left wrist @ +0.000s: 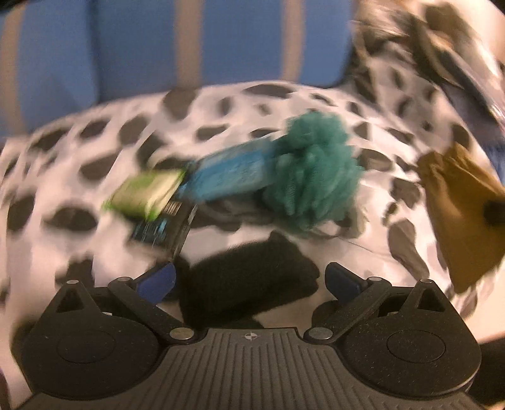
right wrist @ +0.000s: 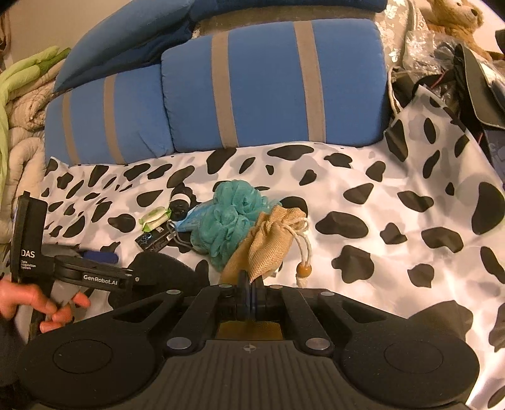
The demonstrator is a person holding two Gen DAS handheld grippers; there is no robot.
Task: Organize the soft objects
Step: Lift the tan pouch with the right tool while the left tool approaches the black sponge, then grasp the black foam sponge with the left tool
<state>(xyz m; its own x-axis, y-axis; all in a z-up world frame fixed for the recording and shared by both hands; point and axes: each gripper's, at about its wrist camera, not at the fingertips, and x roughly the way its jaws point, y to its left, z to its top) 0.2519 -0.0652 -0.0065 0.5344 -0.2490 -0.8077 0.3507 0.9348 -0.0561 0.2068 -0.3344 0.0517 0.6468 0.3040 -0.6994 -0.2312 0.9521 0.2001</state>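
Observation:
My right gripper (right wrist: 251,284) is shut on a tan burlap drawstring pouch (right wrist: 268,243), which it holds above the cow-print sheet (right wrist: 394,227). The left wrist view is blurred and shows that pouch (left wrist: 464,214) at its right edge. My left gripper (left wrist: 249,280) is open over a black soft pad (left wrist: 249,293) that lies between its blue fingers (left wrist: 156,280) without touching them. Beyond it lie a teal bath pouf (left wrist: 315,170), a blue cloth piece (left wrist: 230,173), a green wipes pack (left wrist: 148,194) and a black card (left wrist: 161,230). The pouf (right wrist: 233,214) sits just behind the pouch.
Blue cushions with tan stripes (right wrist: 268,88) stand along the back of the sheet. A teddy bear (right wrist: 454,19) and dark bags (right wrist: 473,88) crowd the right rear corner. Green and beige bedding (right wrist: 19,104) is piled at the left. A person's hand (right wrist: 47,306) holds the left gripper (right wrist: 101,255).

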